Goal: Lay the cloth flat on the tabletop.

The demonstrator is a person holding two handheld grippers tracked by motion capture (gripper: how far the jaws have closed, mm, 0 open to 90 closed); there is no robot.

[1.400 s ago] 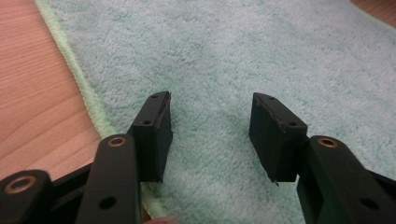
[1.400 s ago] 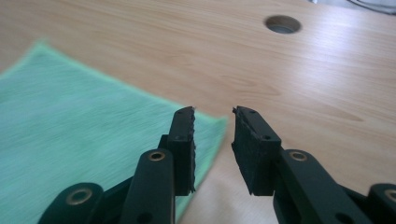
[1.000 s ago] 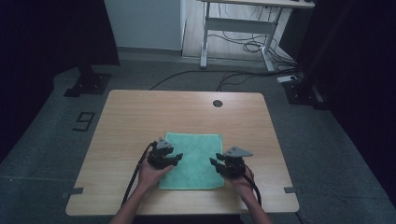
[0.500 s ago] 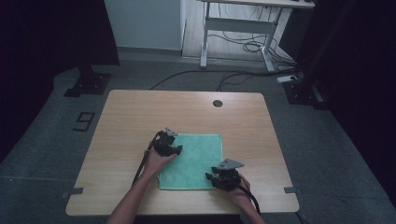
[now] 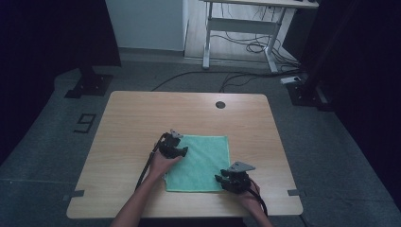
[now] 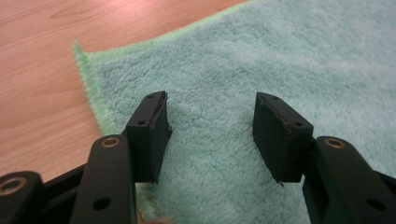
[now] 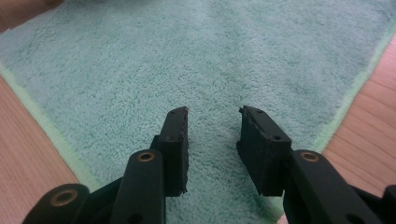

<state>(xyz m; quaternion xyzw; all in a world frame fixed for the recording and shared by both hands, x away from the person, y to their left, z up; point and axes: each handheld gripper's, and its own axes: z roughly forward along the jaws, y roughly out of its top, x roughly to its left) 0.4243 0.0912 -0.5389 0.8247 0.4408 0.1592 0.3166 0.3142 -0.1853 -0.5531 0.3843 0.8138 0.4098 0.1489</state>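
The cloth (image 6: 261, 60) is fluffy green terry with a paler stitched hem. The table (image 5: 142, 118) is light wood-grain, smooth and matt, probably laminate. The pads (image 6: 156, 135) are matt black, rubbery, frayed at their edges.

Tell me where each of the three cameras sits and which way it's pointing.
High view: above the person's side, facing forward and down on the table; forearms show.
Left gripper view: on the left gripper, over the towel's corner, jaws apart.
Right gripper view: on the right gripper, over another corner.
All share the green towel.
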